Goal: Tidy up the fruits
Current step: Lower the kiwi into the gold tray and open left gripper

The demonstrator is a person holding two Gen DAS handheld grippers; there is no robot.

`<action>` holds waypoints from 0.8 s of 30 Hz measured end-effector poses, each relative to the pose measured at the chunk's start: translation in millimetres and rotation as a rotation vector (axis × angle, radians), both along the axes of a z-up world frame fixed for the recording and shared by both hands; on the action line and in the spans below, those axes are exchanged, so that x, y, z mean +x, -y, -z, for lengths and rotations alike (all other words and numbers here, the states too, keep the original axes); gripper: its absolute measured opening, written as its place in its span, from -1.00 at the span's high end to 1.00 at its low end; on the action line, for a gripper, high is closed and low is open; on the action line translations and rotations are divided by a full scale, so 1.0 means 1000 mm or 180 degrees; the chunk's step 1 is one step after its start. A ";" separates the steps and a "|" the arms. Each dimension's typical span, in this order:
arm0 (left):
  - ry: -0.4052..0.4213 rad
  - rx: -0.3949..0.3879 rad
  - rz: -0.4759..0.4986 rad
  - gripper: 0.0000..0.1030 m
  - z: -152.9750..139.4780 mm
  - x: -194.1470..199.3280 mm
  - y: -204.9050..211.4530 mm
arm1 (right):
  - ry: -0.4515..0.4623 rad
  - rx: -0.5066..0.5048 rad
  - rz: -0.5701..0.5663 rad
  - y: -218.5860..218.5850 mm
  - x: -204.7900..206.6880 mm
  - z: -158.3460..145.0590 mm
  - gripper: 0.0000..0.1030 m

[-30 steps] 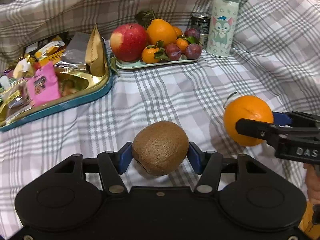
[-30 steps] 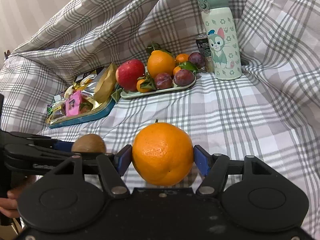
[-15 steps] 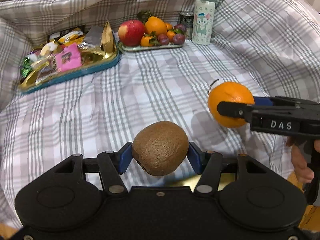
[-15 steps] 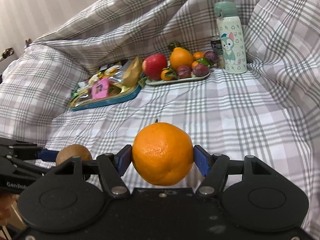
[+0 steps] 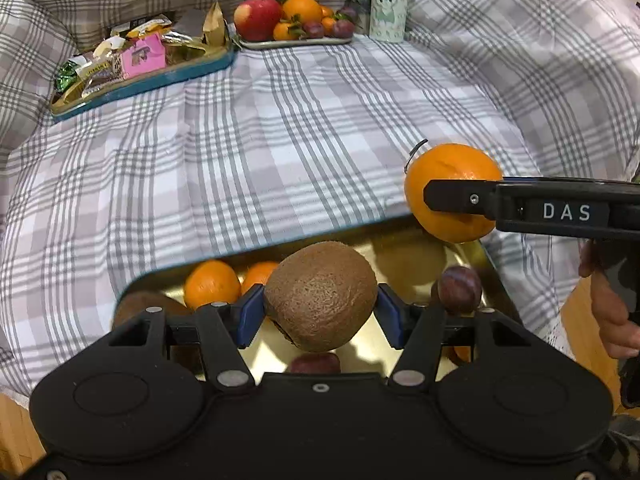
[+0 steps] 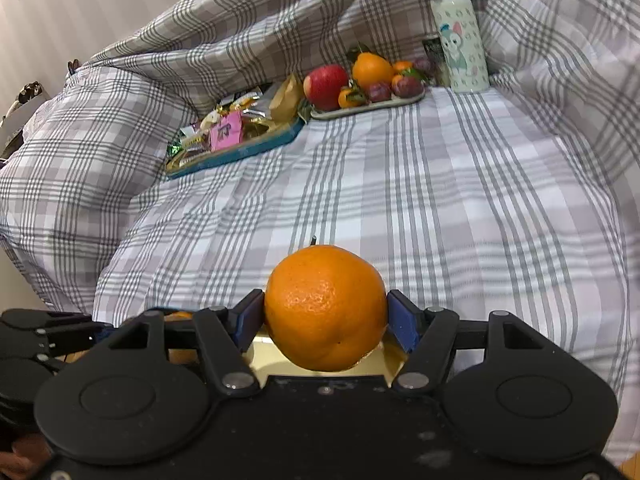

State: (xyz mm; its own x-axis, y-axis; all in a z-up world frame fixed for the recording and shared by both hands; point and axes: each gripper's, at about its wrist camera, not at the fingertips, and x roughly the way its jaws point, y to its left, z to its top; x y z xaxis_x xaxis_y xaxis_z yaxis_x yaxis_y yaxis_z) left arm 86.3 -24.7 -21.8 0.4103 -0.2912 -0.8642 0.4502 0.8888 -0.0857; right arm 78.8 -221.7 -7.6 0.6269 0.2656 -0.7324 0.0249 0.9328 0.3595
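Kiwi point(image 5: 320, 294) and orange point(image 6: 325, 307) are riding in two hand-held tongs above a gold metal tray point(image 5: 412, 256) at the near edge of a bed draped in grey plaid cloth point(image 5: 280, 140). The left tongs point(image 5: 318, 316) are clamping the kiwi across its middle between blue pads, while the right tongs point(image 6: 325, 322) are pinching the orange at its widest girth, stem up. The kiwi, brown and fuzzy, is looking light, grippy and soft enough to bruise if squeezed harder; the orange, dimpled and glossy, is appearing heavier, firmer and likelier to roll or slip on release. Inside the shiny, hard-sided tray, two small mandarins point(image 5: 212, 284) and a dark plum point(image 5: 459, 289) are already lying, and fruit set there may slide. Far back, a pale plate of fruit point(image 5: 296, 20), a snack tray point(image 5: 140, 64) and a cartoon-printed bottle point(image 6: 458, 32) are sitting on the cloth.
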 end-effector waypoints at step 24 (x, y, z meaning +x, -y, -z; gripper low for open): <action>-0.0403 0.0189 -0.0426 -0.21 0.026 -0.039 -0.028 | -0.0251 -0.0012 -0.0104 -0.022 -0.018 0.017 -0.35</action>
